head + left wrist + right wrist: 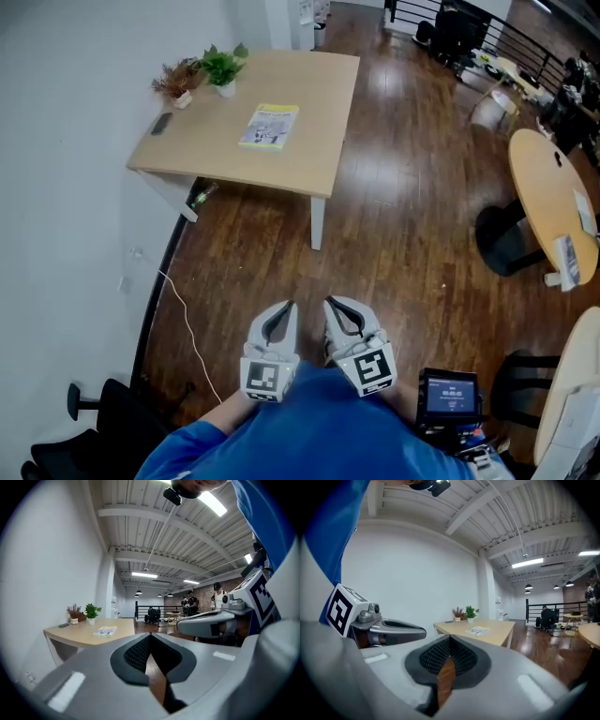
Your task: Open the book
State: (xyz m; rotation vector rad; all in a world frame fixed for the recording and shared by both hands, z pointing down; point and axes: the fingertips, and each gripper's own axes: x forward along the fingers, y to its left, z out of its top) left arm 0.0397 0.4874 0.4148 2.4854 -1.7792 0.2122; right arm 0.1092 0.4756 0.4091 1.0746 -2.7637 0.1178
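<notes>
Far left, up on the square wooden table (309, 159): a dark phone (161, 123) near the wall edge, a dried plant (178, 79), a green potted plant (223, 67). Just right of those, flat and closed mid-table, the book (269, 126), well apart from both tools. Down low, close to the body: left gripper (286, 307), clamped fully together, nothing in it. Beside it, right gripper (333, 305), tips likewise pressed together, empty, facing the table. Far right, a round table (544, 187).

The print on the book (269, 126) is too small to be read; the dark object (161, 123) beside the plants (222, 67) cannot be identified; the round table (548, 202) is cut off at the right edge, the black chair (94, 431) at the bottom.
</notes>
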